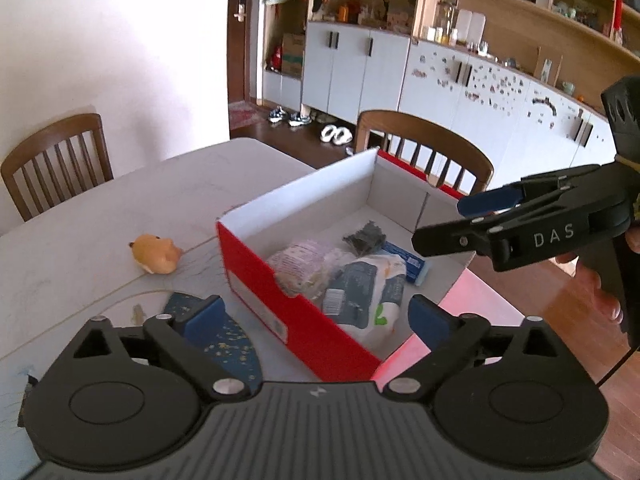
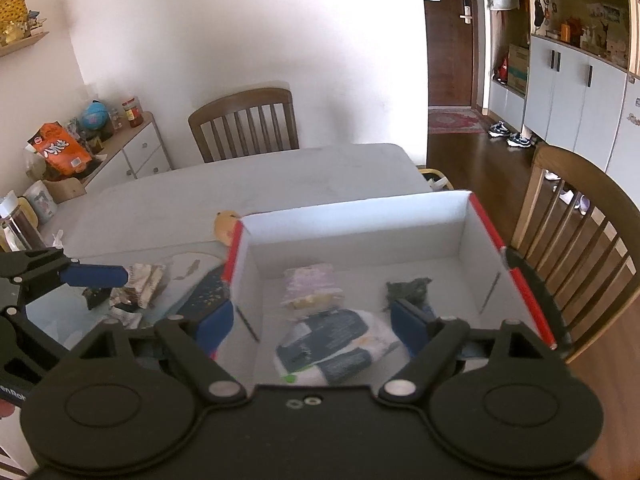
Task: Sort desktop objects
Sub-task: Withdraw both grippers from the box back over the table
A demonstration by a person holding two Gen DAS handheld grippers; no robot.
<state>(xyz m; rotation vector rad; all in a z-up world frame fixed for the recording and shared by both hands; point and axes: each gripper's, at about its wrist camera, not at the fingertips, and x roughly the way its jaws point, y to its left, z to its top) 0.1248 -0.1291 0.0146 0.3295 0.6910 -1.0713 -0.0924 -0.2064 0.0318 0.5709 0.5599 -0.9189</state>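
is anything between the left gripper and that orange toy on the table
Nothing visible blocks it. The orange toy lies on bare table ahead and left of the open left gripper. The red box sits to the toy's right, off that line.

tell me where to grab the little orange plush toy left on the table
Pinch the orange plush toy across its rounded body from straight above. It lies free on the table, left of the red box, nothing touching it. The open left gripper is nearest.
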